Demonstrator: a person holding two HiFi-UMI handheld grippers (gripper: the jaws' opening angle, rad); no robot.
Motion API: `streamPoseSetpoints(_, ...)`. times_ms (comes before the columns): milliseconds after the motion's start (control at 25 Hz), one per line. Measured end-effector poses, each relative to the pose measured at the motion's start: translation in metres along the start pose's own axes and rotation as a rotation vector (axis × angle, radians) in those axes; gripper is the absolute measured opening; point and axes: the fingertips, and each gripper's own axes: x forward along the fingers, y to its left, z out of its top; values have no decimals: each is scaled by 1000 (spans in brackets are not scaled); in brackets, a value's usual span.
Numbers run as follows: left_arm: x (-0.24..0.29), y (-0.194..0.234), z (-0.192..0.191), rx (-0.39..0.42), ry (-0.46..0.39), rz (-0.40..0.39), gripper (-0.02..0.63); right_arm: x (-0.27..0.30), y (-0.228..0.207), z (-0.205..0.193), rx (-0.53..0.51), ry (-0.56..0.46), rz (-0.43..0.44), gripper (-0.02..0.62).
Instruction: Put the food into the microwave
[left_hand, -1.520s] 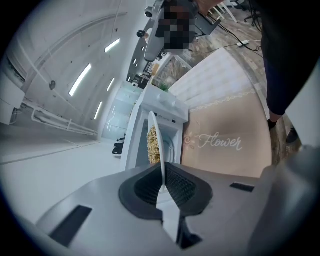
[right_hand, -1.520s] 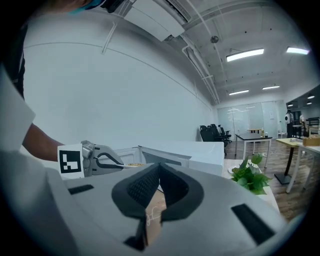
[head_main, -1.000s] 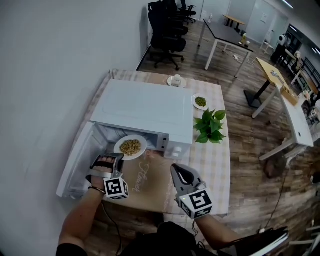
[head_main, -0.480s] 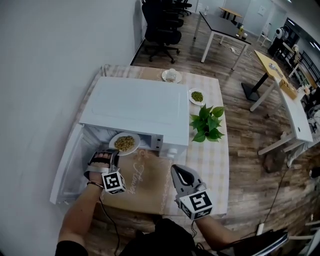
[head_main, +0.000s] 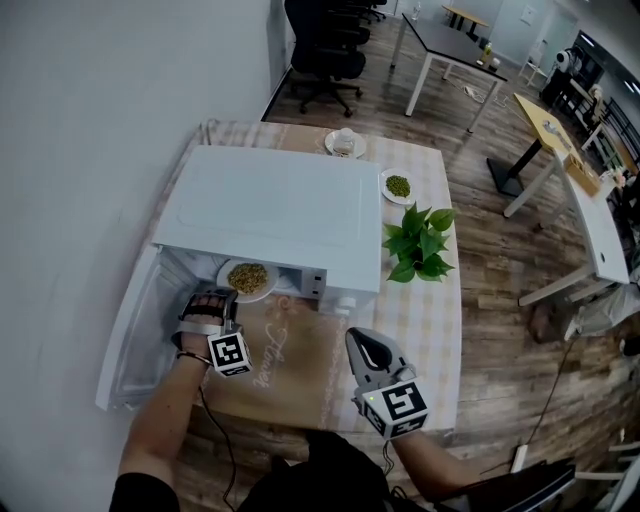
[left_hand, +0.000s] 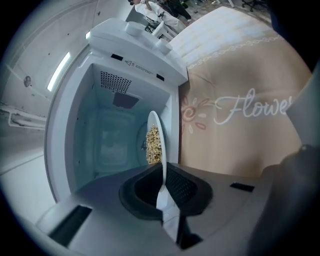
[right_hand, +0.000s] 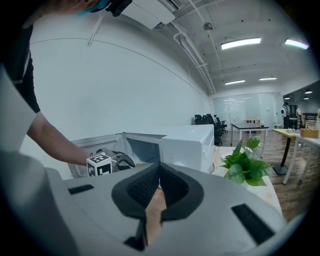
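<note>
With the microwave (head_main: 265, 215) door (head_main: 125, 335) hanging open at left, you are pinching the rim of the plate (head_main: 247, 278) in your left gripper (head_main: 218, 303) and holding the food (head_main: 249, 277) at the mouth of the cavity, partly under its roof. The job is looking past halfway, with the set-down inside and the release waiting. Your right gripper (head_main: 362, 345), jaws pressed together on nothing, is idling by the tan mat (head_main: 290, 375)

We're noting white boxy microwave (head_main: 270, 215) with pale interior. White round plate (head_main: 225, 270) is carrying yellow-tan grainy food (head_main: 248, 277). We're seeing tan placemat (head_main: 300, 370) with white script lettering and floral motif; beige-white checked tablecloth (head_main: 432, 315); green leafy plant (head_main: 418, 243). Grey left gripper (left_hand: 162, 192) and grey right gripper (right_hand: 157, 192) are bearing black-and-white square-marker cubes.
</note>
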Motion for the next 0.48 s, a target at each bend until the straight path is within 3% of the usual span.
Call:
streamPoseSetpoints(240,19,2,1,35,2,24,23,2,-3,-8,8,20,-1,9)
streamPoseSetpoints(480,31,-2,1,79,3,-8,40,3,-7,-11,10,26,-6,9)
